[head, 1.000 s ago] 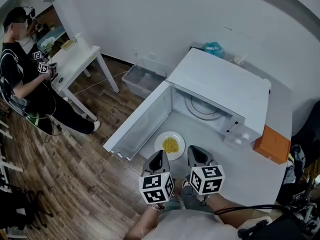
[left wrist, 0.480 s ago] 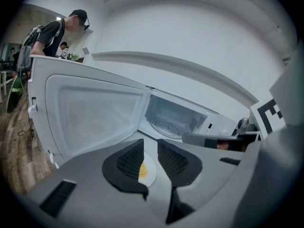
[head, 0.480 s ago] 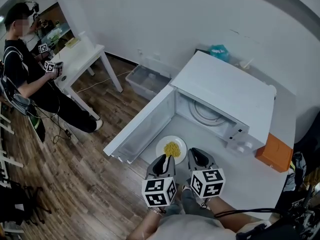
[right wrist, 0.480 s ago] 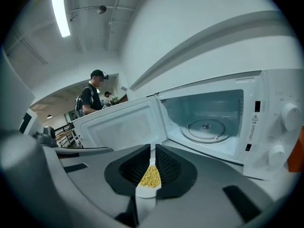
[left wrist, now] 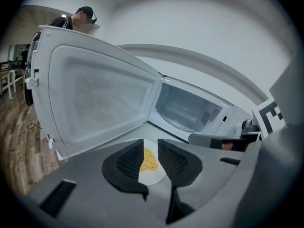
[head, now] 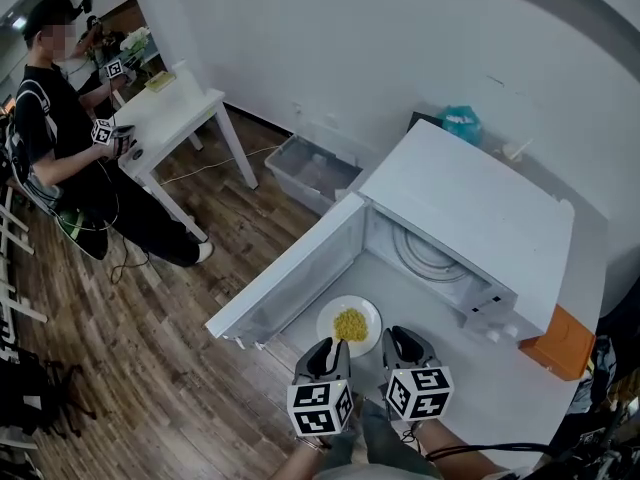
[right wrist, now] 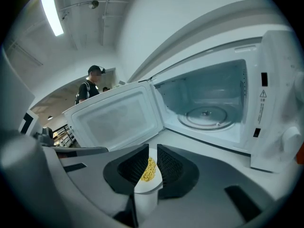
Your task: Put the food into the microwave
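Microwave point(head: 470, 218) door point(head: 290, 278) stands wide left. Food plate point(head: 367, 316) lies just beyond left gripper point(left wrist: 151, 148) and right gripper point(right wrist: 152, 152); jaws narrowly parted, empty.

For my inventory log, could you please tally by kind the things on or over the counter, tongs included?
Microwave: 1
Plate of food: 1
Orange box: 1
Teal object behind the microwave: 1
Tongs: 2, the left tongs and the right tongs
Total: 6
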The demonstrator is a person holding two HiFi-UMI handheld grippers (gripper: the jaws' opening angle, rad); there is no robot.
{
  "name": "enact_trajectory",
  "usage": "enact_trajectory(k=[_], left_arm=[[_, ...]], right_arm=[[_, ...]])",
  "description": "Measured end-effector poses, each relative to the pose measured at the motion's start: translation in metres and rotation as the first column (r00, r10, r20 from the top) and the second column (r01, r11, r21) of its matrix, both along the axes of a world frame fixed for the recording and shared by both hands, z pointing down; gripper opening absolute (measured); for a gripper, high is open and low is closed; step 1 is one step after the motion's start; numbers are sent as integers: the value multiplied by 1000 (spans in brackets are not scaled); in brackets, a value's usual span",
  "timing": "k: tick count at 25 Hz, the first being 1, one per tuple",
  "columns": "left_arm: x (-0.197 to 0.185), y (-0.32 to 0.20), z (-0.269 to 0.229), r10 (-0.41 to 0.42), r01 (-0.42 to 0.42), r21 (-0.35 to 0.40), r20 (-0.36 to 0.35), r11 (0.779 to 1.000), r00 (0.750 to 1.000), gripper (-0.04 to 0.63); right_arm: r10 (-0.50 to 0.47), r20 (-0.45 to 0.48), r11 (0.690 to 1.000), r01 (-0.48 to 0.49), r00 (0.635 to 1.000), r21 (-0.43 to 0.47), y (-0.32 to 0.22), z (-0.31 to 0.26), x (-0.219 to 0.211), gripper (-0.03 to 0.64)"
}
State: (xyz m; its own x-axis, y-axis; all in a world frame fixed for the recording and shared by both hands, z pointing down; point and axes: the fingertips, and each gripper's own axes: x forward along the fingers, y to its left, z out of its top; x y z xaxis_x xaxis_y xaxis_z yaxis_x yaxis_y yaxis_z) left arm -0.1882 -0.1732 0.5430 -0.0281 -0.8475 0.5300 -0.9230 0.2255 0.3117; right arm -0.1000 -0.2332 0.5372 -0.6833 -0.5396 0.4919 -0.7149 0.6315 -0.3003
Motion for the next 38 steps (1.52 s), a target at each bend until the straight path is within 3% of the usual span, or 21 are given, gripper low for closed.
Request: enact_trajectory(k=[19, 38], left_arm=[[-40, -1, 82, -152, 153, -142, 14, 978, 988, 84], [-62, -11, 104, -199, 191, -214, -13, 958, 980, 84]], right_arm=[[-32, -44, 993, 27, 999, -113, -21, 78, -15, 41], [-32, -111, 985, 12, 993, -174, -33, 102, -27, 42]])
